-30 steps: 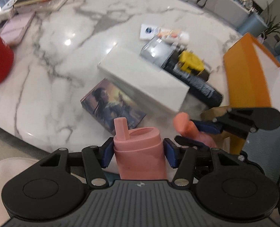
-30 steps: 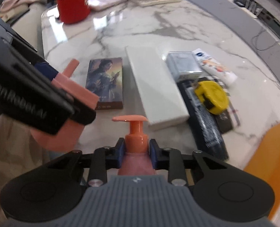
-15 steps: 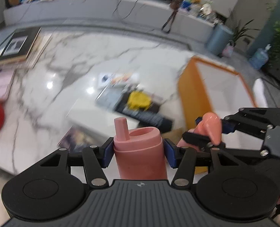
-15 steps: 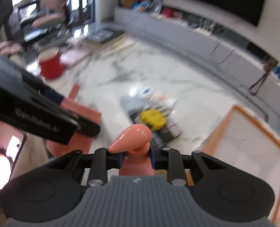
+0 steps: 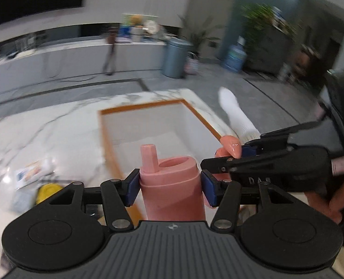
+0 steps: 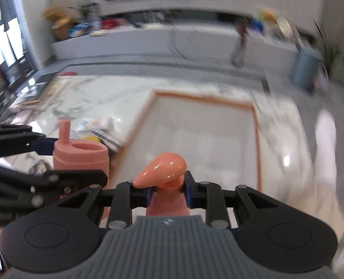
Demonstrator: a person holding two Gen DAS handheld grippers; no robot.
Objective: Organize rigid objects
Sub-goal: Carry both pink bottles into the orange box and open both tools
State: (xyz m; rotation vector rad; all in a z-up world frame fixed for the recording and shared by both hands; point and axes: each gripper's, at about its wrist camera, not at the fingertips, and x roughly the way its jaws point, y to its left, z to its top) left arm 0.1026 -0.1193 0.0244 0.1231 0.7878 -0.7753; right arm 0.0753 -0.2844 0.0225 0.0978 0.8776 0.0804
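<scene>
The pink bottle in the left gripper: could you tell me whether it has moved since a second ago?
Yes. The pink bottle has been carried from above the books toward the orange-rimmed box, which now lies directly ahead.

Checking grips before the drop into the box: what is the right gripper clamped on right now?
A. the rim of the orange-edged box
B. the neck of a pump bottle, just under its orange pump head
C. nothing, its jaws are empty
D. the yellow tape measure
B. In the right wrist view the right gripper has its blue pads pressed on the neck of the pump bottle, with the orange-edged box lying beyond it.
</scene>
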